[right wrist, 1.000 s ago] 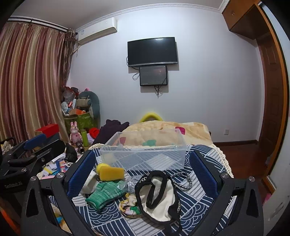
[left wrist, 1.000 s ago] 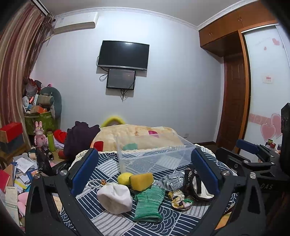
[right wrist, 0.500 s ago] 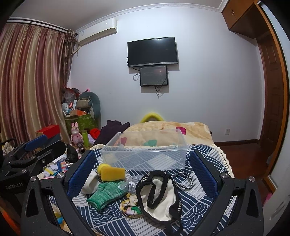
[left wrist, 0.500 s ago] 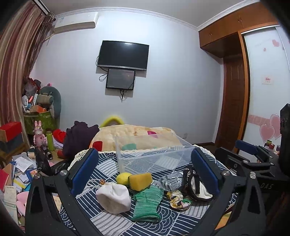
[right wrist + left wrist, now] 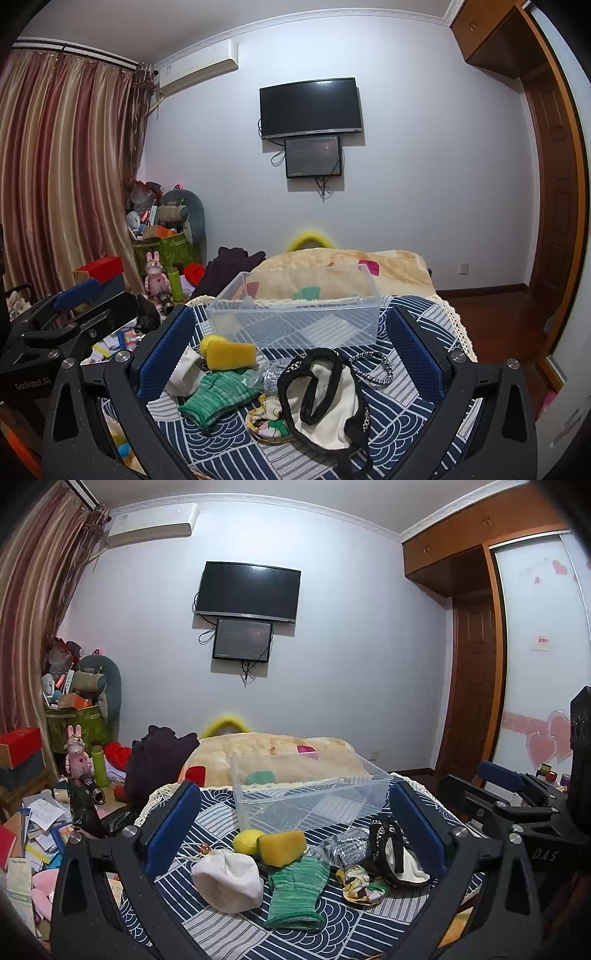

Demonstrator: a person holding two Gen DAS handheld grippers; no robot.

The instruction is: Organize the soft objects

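Two grippers, left (image 5: 295, 812) reading "GenRobot.AI" and right (image 5: 295, 332) reading "DAS", hold jaws released.

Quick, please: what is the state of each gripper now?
Left gripper: open, holding nothing.
Right gripper: open, holding nothing.

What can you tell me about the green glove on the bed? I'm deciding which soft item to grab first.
The green glove is a knitted, ribbed-looking fabric glove lying flat and limp on the blue patterned bedspread, cuff toward the cameras, fingers pointing toward the clear plastic bin. Its finger end reaches the yellow sponge; whether they touch is unclear. A white cloth pouch lies beside it on one side, crinkly silver material on the other. Neither gripper touches it.
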